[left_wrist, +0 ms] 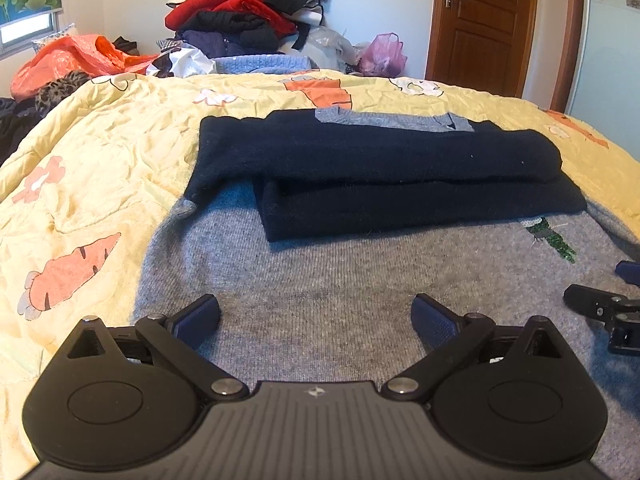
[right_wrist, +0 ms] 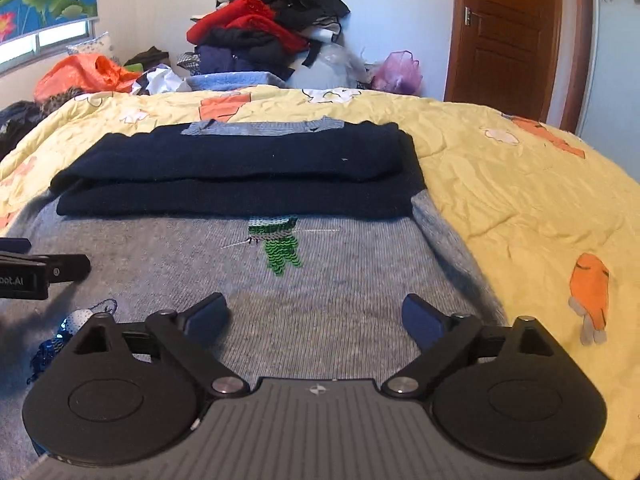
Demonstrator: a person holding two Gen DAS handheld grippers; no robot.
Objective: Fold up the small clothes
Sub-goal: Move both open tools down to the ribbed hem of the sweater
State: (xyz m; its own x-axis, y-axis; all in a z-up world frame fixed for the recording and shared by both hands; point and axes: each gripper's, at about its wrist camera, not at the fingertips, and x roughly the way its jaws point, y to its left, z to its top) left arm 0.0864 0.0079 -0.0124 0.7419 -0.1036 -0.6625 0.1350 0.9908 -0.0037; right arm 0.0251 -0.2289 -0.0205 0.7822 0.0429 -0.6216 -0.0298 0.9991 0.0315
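- Left wrist view shows the yellow quilted bedspread with carrot prints [left_wrist: 100, 152] spread over the bed, which carries everything.
- Across the bedspread's near middle lies the grey knitted sweater with dark navy sleeves [left_wrist: 320, 280], its body flat and both sleeves folded across the chest, one stacked on the other.
- Progress looks about halfway by judgement: sleeves are in, while the hem-to-collar fold is not yet done.
- Beyond the bed's far edge sits a heap of red, black and blue unfolded clothes [left_wrist: 244, 12], probably waiting.
- Left gripper [left_wrist: 316, 316] hovers over the sweater's near hem, jaws spread wide, holding nothing.
- Right gripper [right_wrist: 314, 316] hangs likewise, released and empty, nearer the bed's right edge.
- Only the right wrist view shows the green sequin motif [right_wrist: 280, 248] whole, plus a blue sequin patch [right_wrist: 56, 340] near the hem; the left view catches just the green motif's edge.
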